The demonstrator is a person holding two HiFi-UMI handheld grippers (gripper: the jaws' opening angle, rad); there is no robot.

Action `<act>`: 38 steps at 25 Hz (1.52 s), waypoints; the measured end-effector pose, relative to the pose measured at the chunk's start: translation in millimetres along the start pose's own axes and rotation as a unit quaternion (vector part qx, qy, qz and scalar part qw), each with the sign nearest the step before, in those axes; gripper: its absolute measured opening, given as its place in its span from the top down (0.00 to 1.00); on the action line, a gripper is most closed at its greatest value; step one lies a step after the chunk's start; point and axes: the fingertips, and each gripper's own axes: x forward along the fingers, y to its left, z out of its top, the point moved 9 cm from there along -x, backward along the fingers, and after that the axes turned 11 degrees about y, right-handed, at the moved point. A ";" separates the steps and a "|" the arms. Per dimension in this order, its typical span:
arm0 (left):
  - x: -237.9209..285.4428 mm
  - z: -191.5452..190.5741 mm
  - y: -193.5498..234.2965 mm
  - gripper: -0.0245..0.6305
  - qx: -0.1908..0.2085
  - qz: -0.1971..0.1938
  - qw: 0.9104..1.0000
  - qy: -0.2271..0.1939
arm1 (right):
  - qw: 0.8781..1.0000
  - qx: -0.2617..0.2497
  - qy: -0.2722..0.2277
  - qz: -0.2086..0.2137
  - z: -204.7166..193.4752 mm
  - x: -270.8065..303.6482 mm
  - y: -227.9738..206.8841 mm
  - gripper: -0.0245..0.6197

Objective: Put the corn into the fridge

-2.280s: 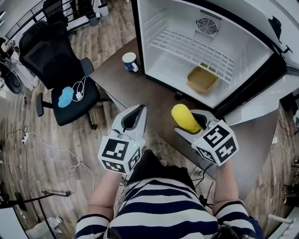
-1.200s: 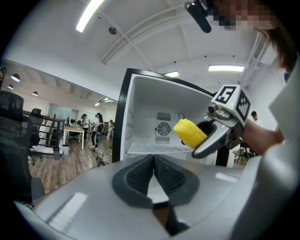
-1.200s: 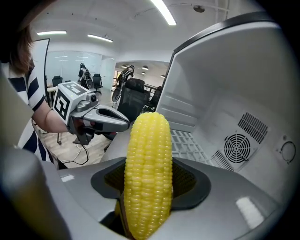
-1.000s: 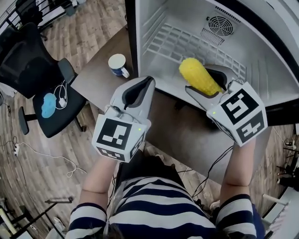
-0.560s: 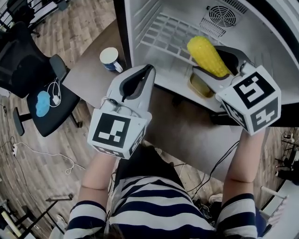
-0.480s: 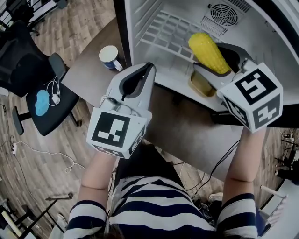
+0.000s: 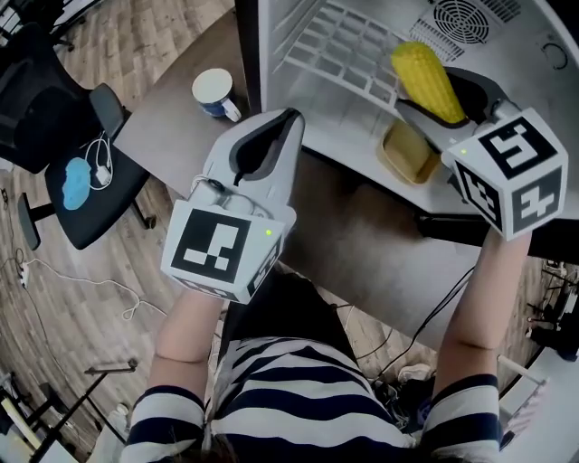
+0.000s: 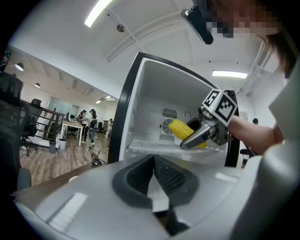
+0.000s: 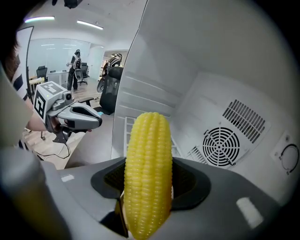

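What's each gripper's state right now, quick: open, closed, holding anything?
Left gripper: closed, holding nothing.
Right gripper: closed on the corn.

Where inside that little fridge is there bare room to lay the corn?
The wire shelf is bare from the fridge's left wall to the fan. The fridge floor is bare left of the yellow tray. The right side is crowded: the tray, and the right gripper holding the corn above it.

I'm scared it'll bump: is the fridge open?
Open: the fridge shows its white inside, shelf and fan, and the corn pokes in.
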 end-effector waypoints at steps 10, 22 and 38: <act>5.5 -8.3 1.9 0.96 -0.010 -0.003 1.000 -0.001 | 1.000 0.015 0.009 -0.008 -5.8 15.2 -8.9 0.57; 10.1 -15.8 5.0 0.96 -0.020 -0.007 1.000 0.005 | 0.998 0.055 0.001 0.032 -10.1 18.7 -13.9 0.56; 18.2 -17.5 4.3 0.96 -0.026 -0.014 1.000 0.009 | 0.997 0.067 -0.019 0.040 -14.8 20.6 -16.3 0.56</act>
